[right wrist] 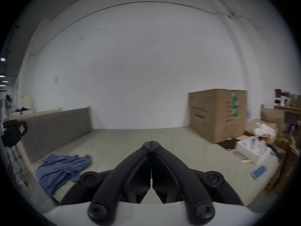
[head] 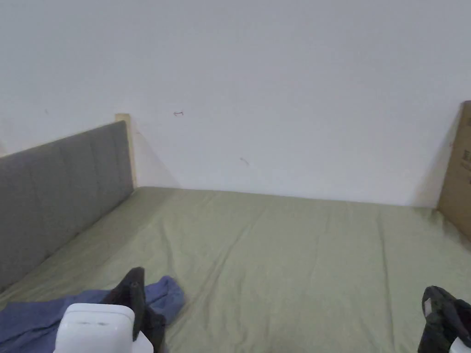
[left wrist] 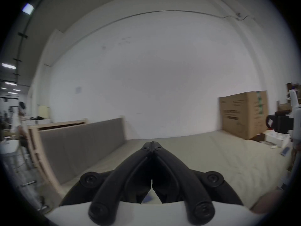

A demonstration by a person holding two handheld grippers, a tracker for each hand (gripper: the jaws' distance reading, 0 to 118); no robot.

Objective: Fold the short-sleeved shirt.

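Observation:
A crumpled blue short-sleeved shirt [head: 32, 317] lies on the green bed sheet [head: 285, 257] at the near left; in the right gripper view the shirt [right wrist: 61, 169] sits at lower left. My left gripper [head: 133, 287] hovers just above the shirt's right part, jaws pressed together with nothing between them, as its own view [left wrist: 151, 144] confirms. My right gripper [head: 437, 305] is at the lower right edge over bare sheet, far from the shirt; its own view [right wrist: 151, 143] shows the jaws together and empty.
A grey padded headboard [head: 60, 193] runs along the bed's left side, a white wall behind. A large cardboard box [right wrist: 218, 113] stands at the right. Beside it lie an open white box [right wrist: 250, 149], loose clutter and a blue flat item [right wrist: 259, 171].

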